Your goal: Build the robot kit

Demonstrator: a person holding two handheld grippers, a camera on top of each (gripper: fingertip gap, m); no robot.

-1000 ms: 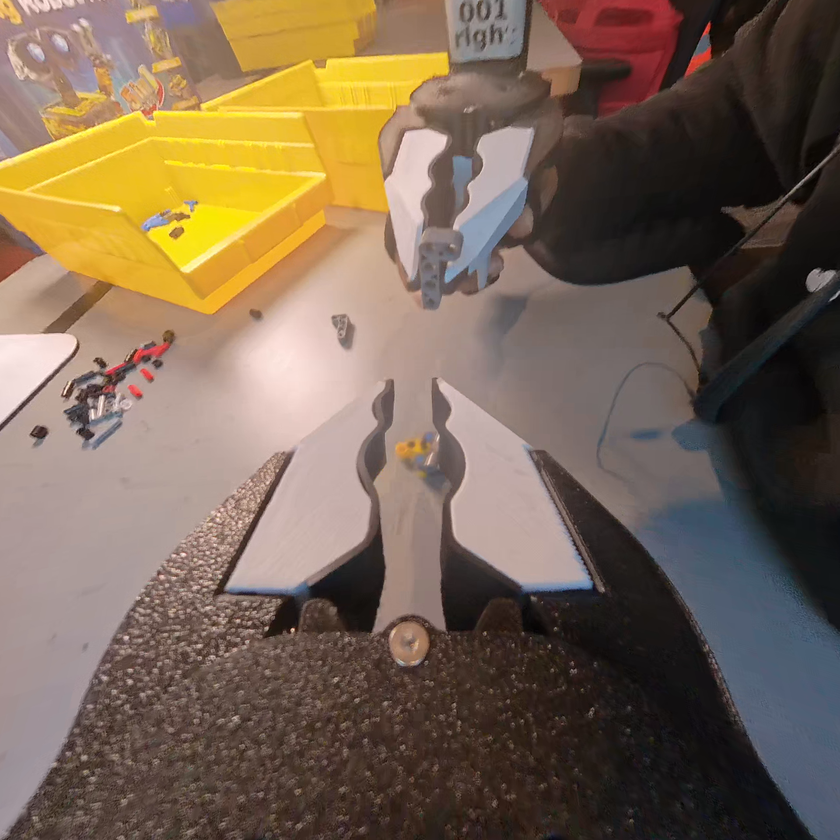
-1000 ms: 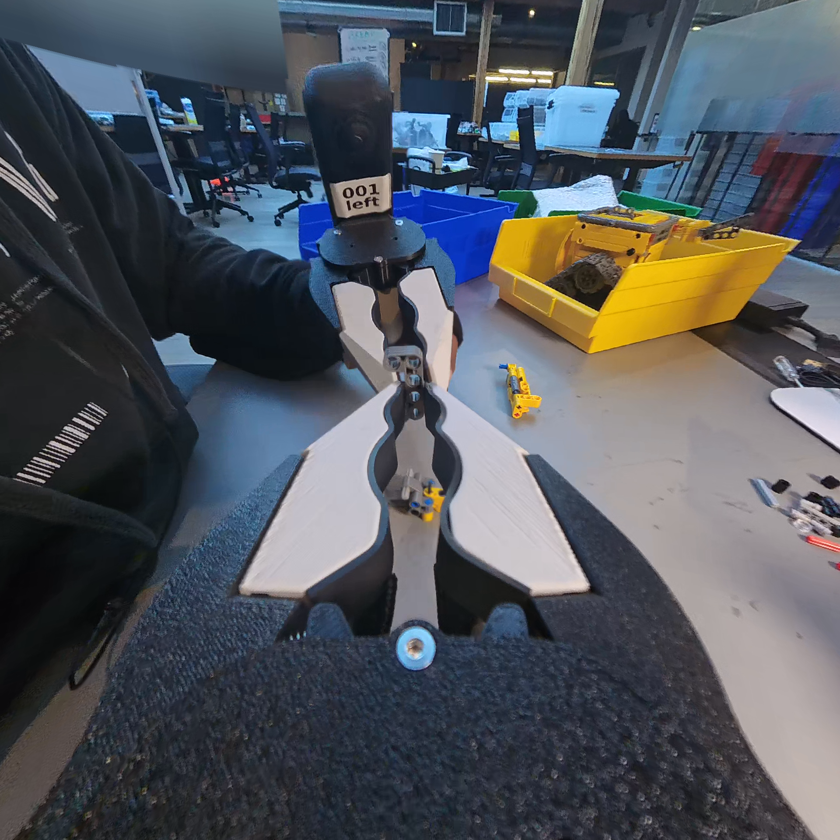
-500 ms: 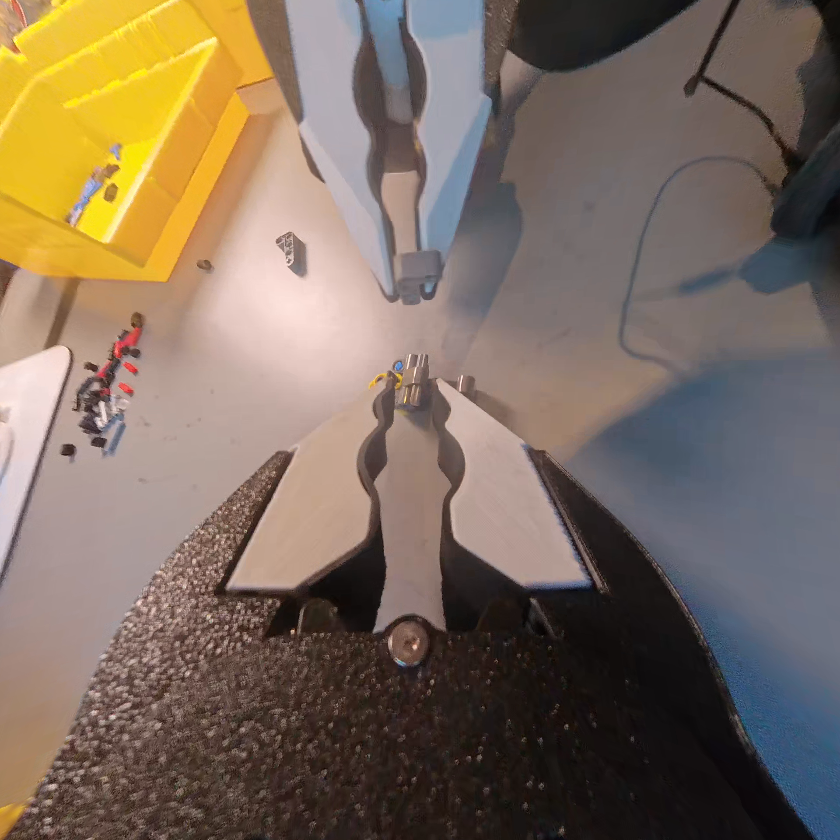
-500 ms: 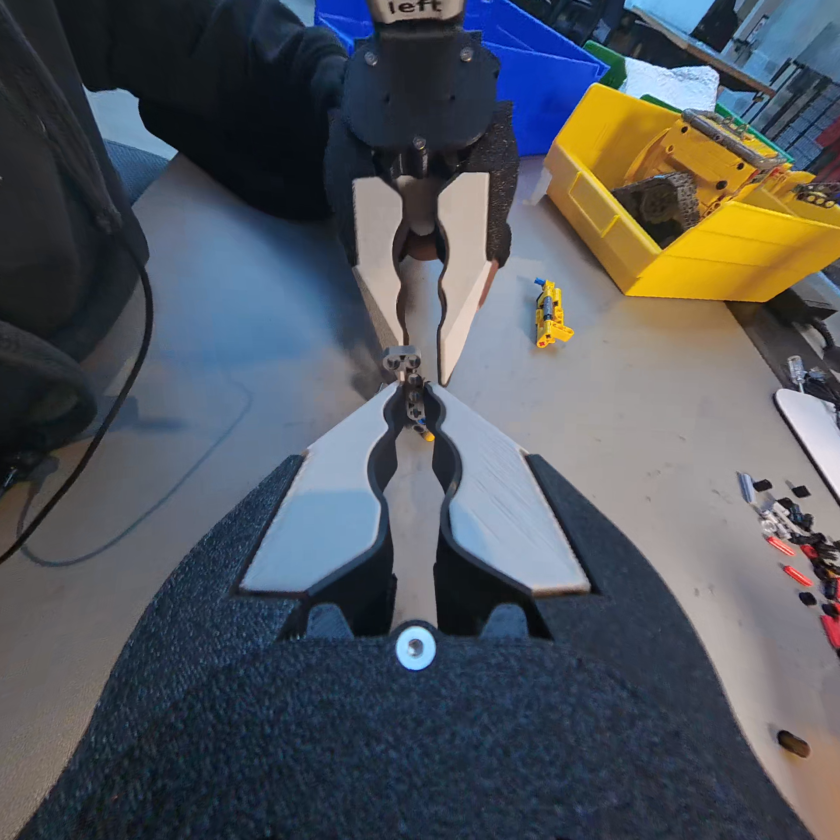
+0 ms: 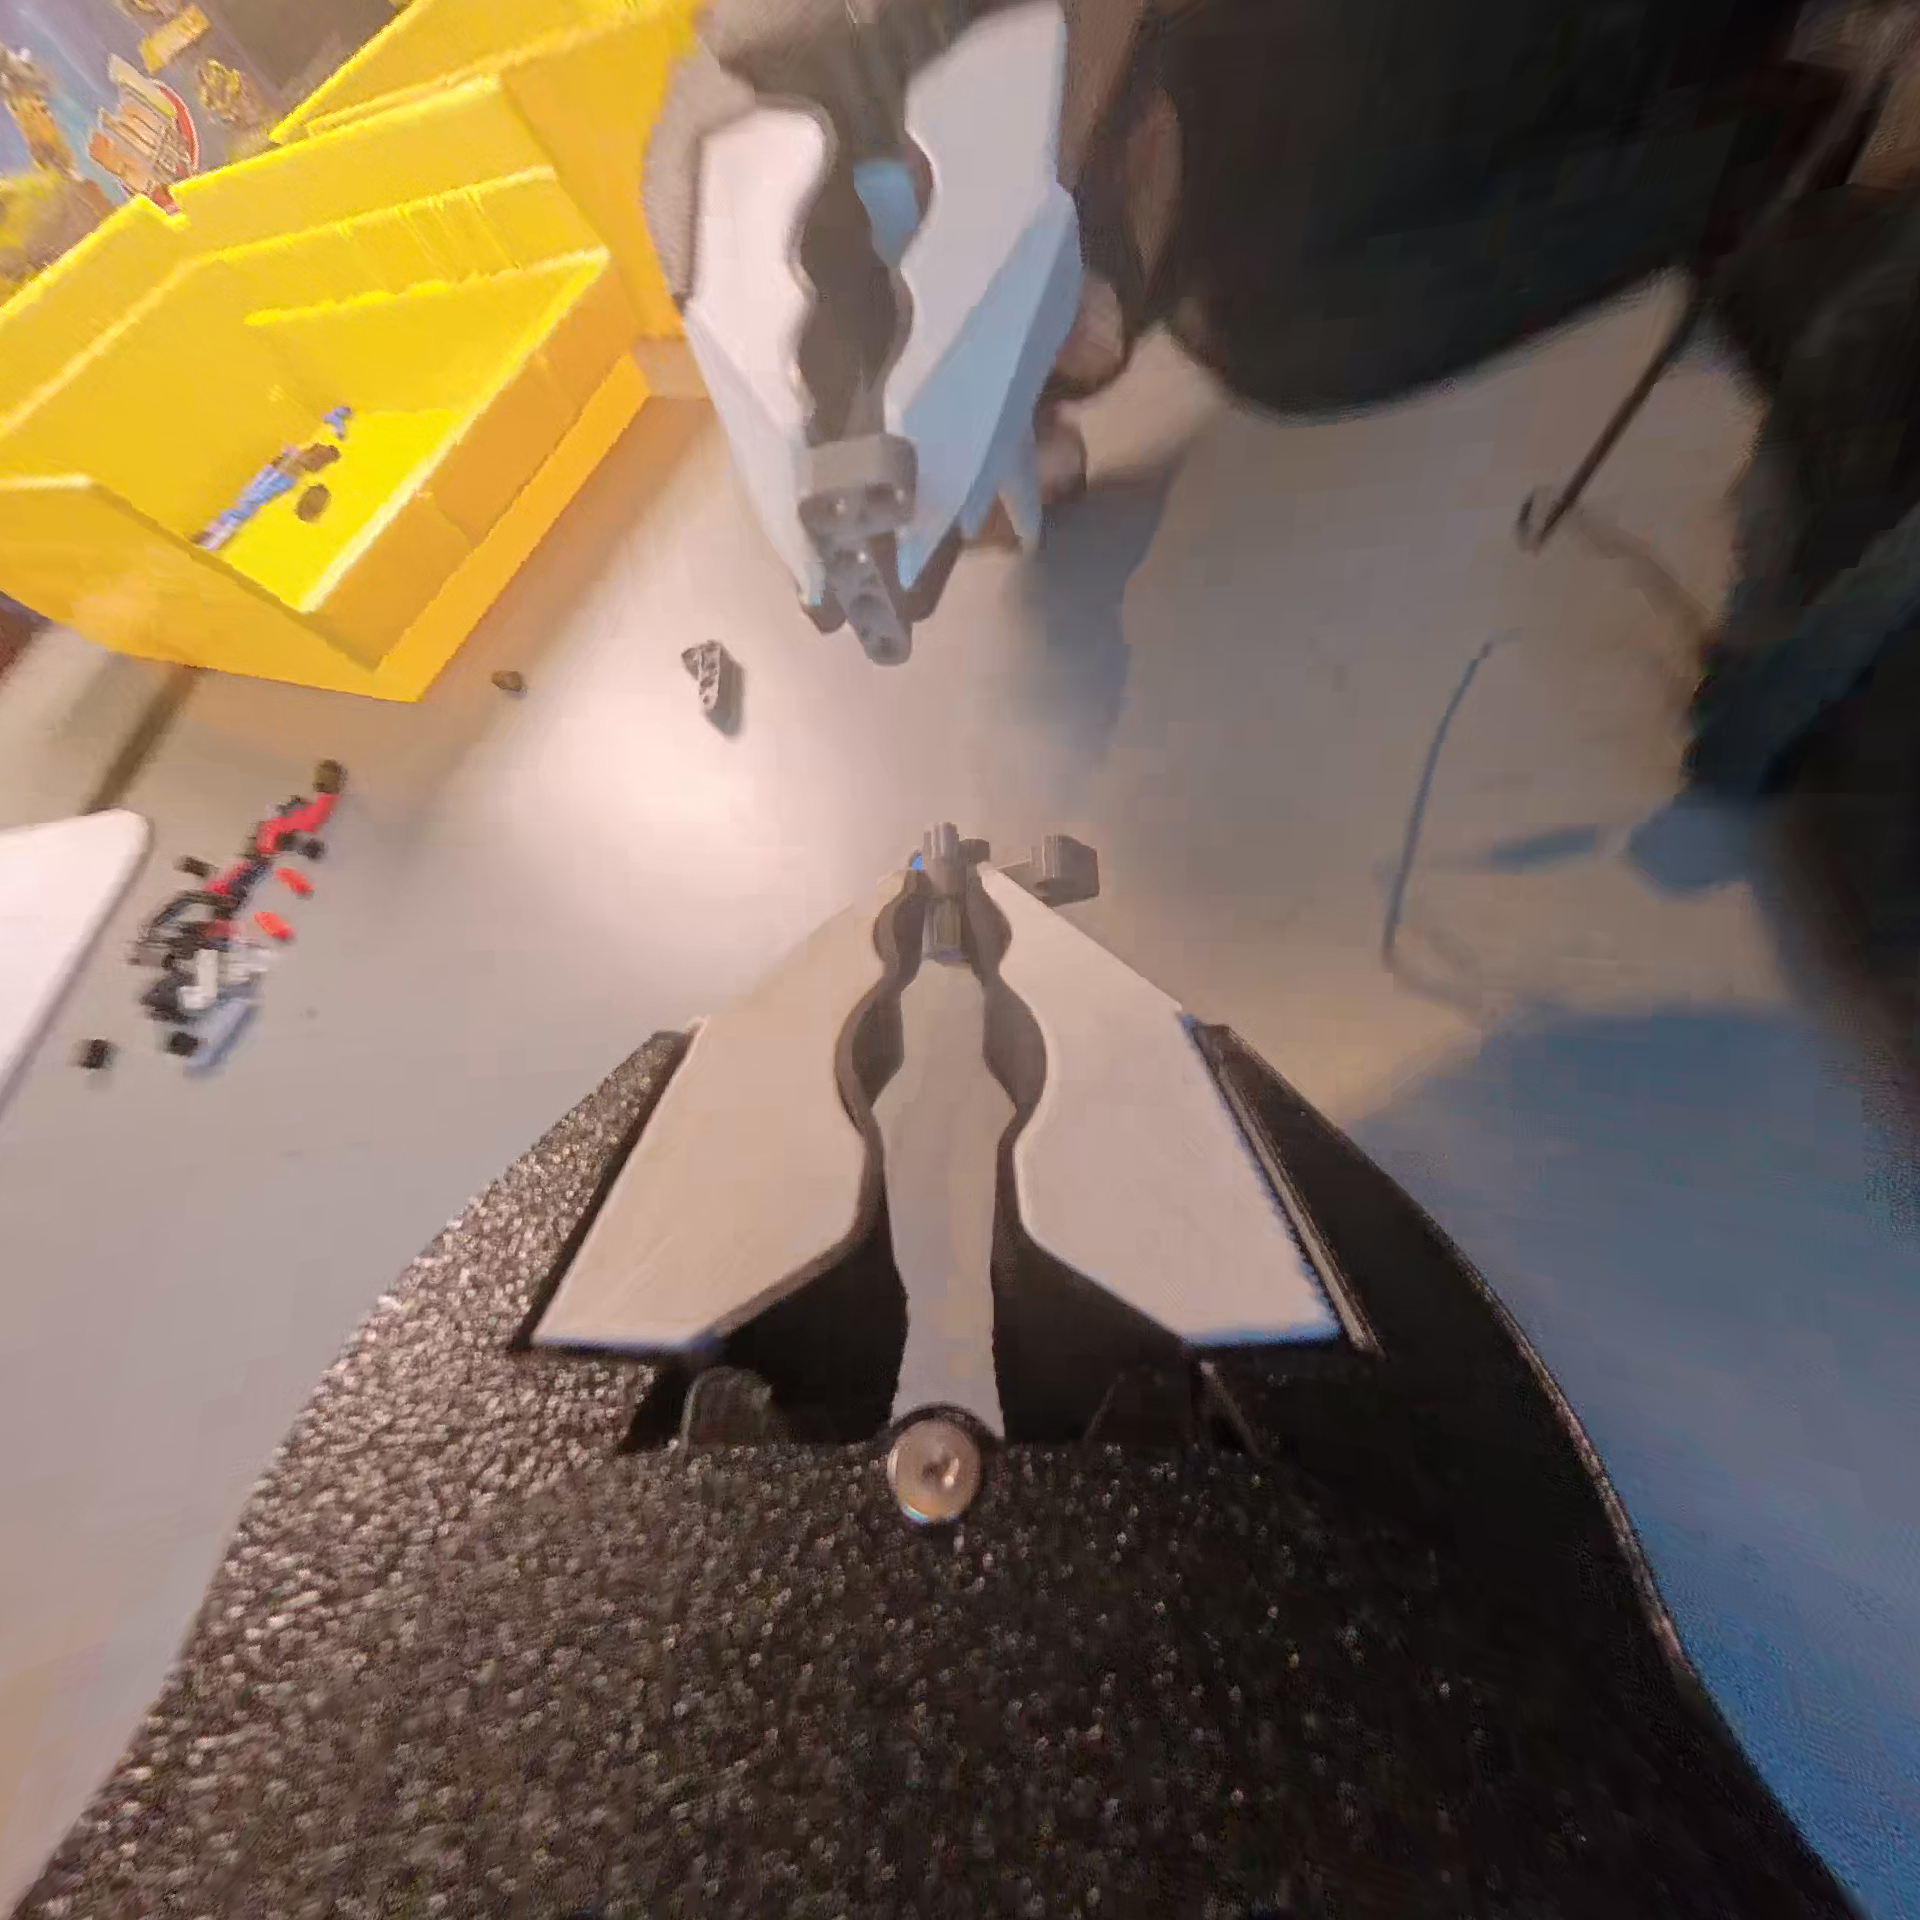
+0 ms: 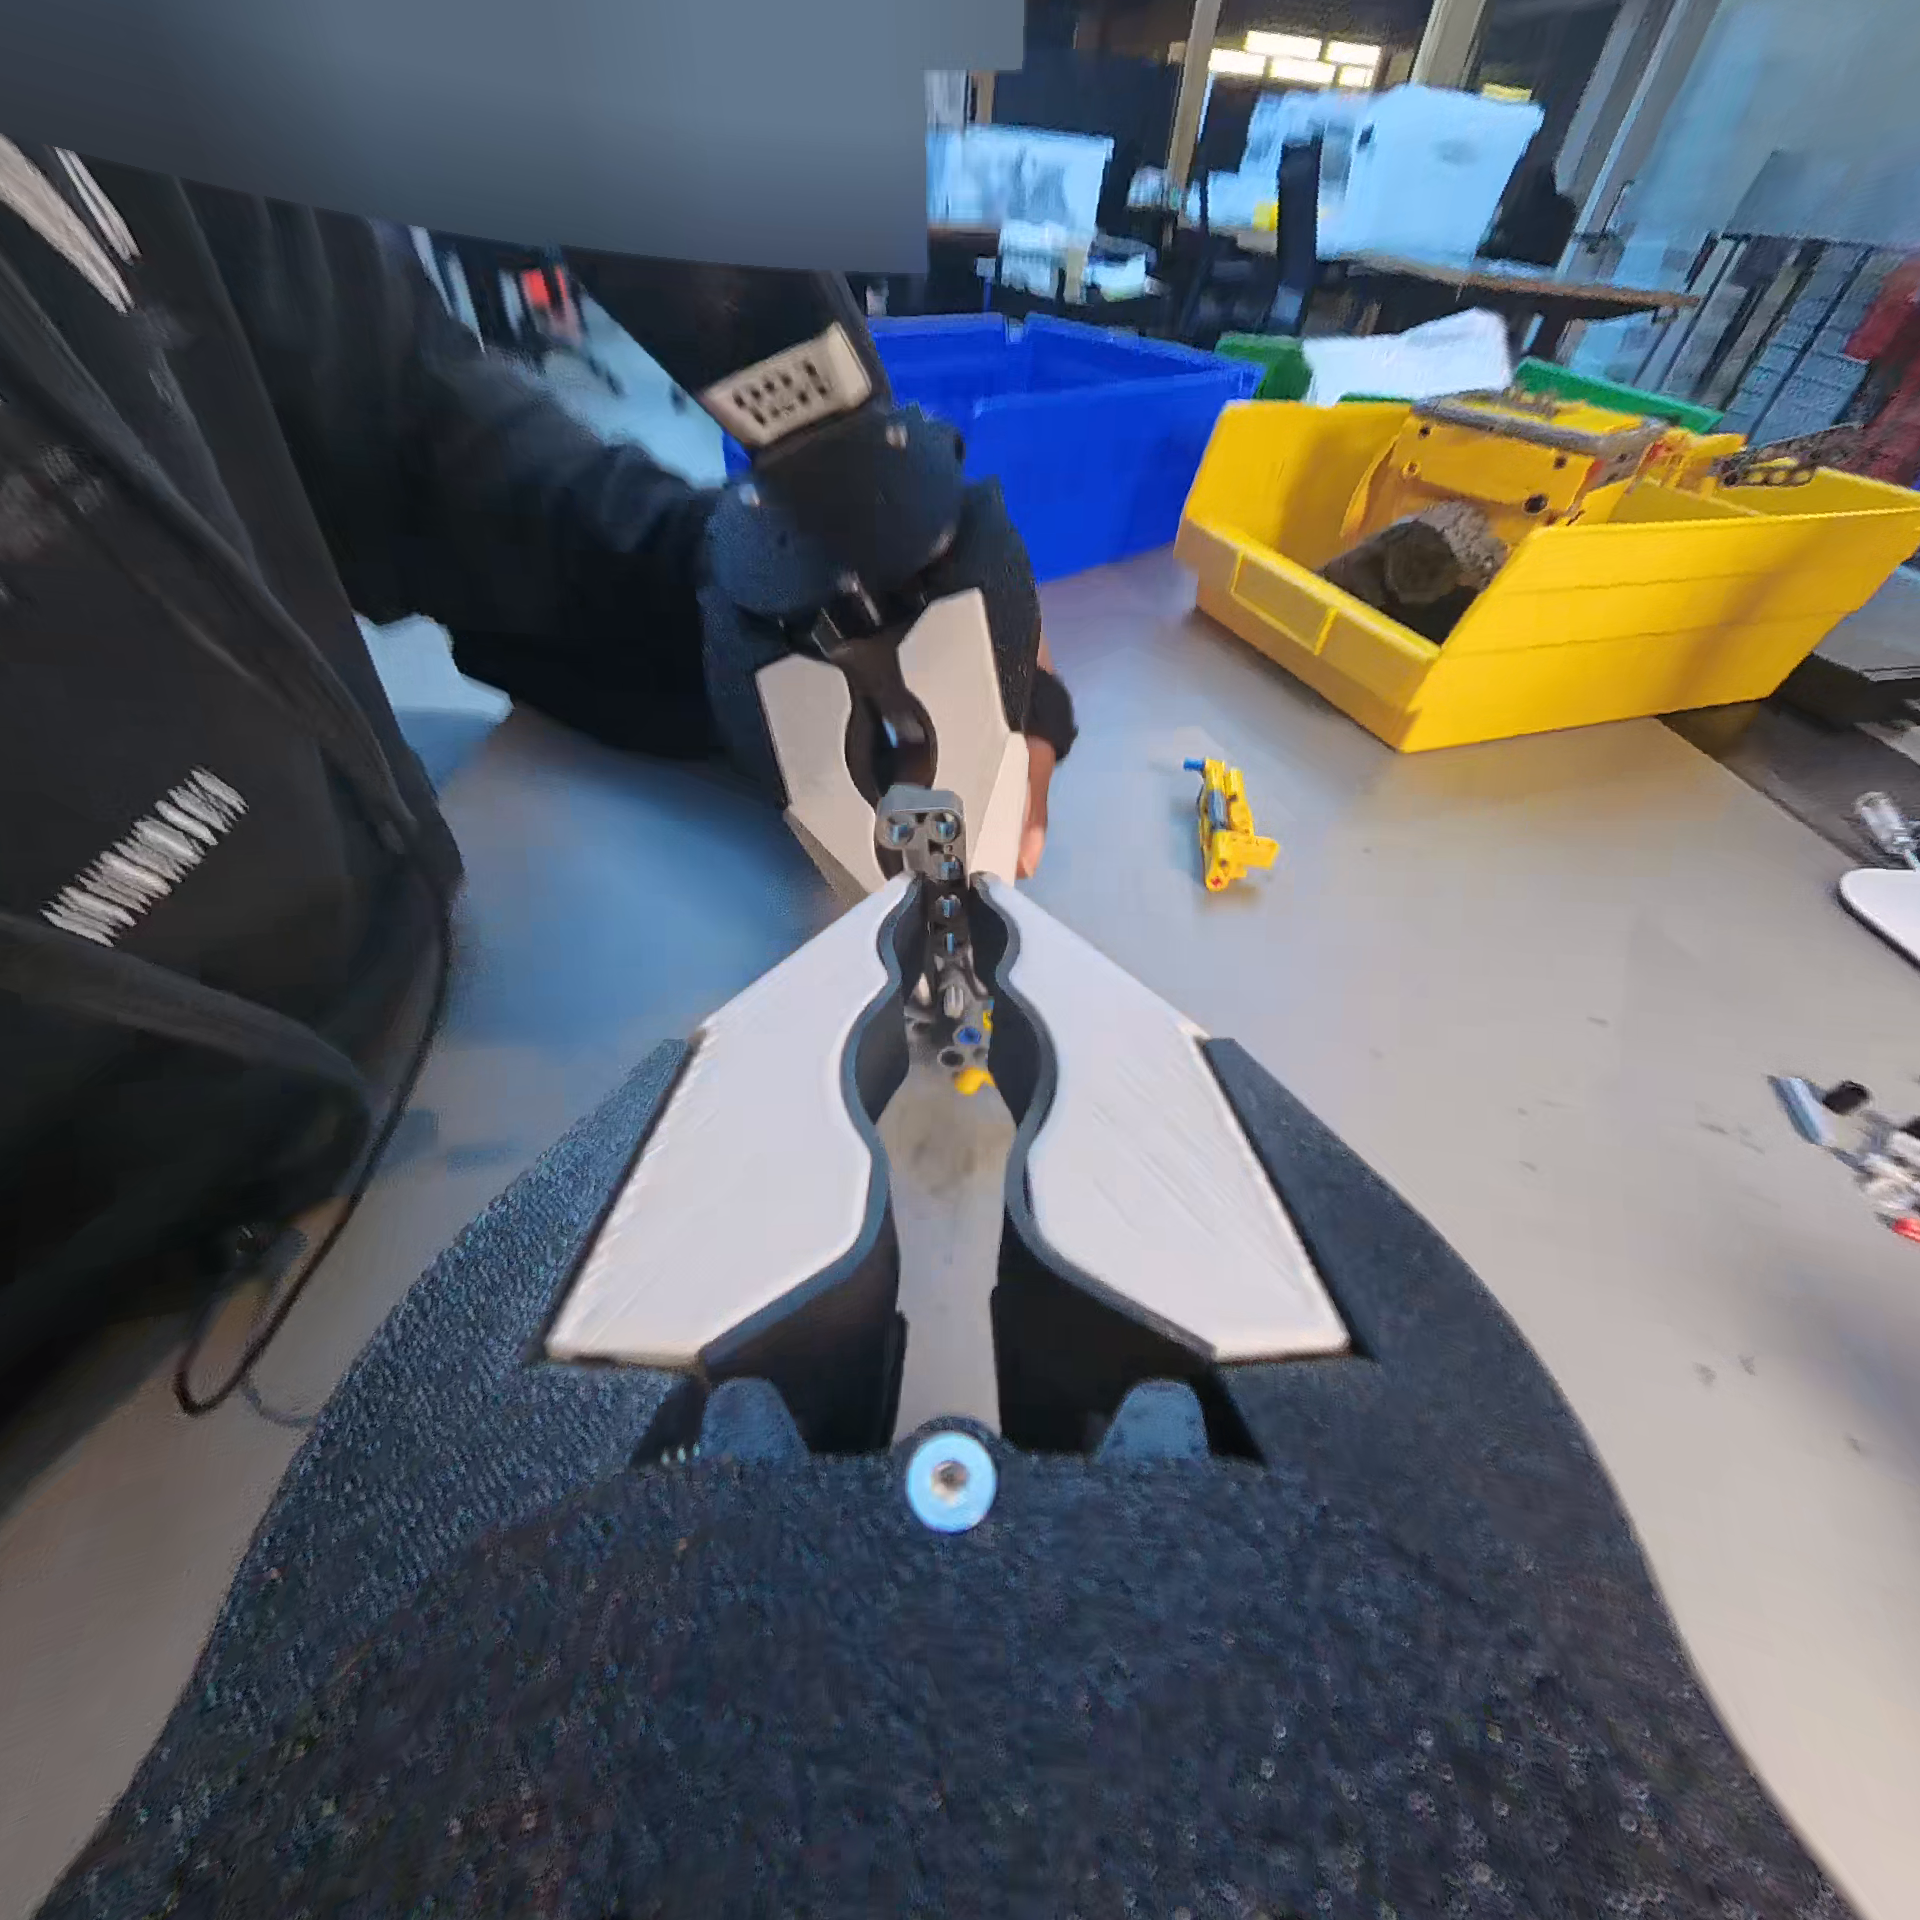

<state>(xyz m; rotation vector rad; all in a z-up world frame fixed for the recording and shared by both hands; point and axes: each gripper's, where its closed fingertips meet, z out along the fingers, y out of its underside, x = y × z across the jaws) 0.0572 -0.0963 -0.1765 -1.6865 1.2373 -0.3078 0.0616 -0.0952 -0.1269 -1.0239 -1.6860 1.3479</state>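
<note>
Right gripper jaws clamp grey beam; left gripper jaws pinch small pin part; align squarely over mid-bench.

A grey table fills the front; behind it stand desks and a dark office chair; ceiling lights shine at the far end.

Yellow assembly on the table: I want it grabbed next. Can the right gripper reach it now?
Probably not yet: the right gripper is shut on a grey beam, the left gripper on a small part. The way across the table to the yellow assembly looks free.
</note>
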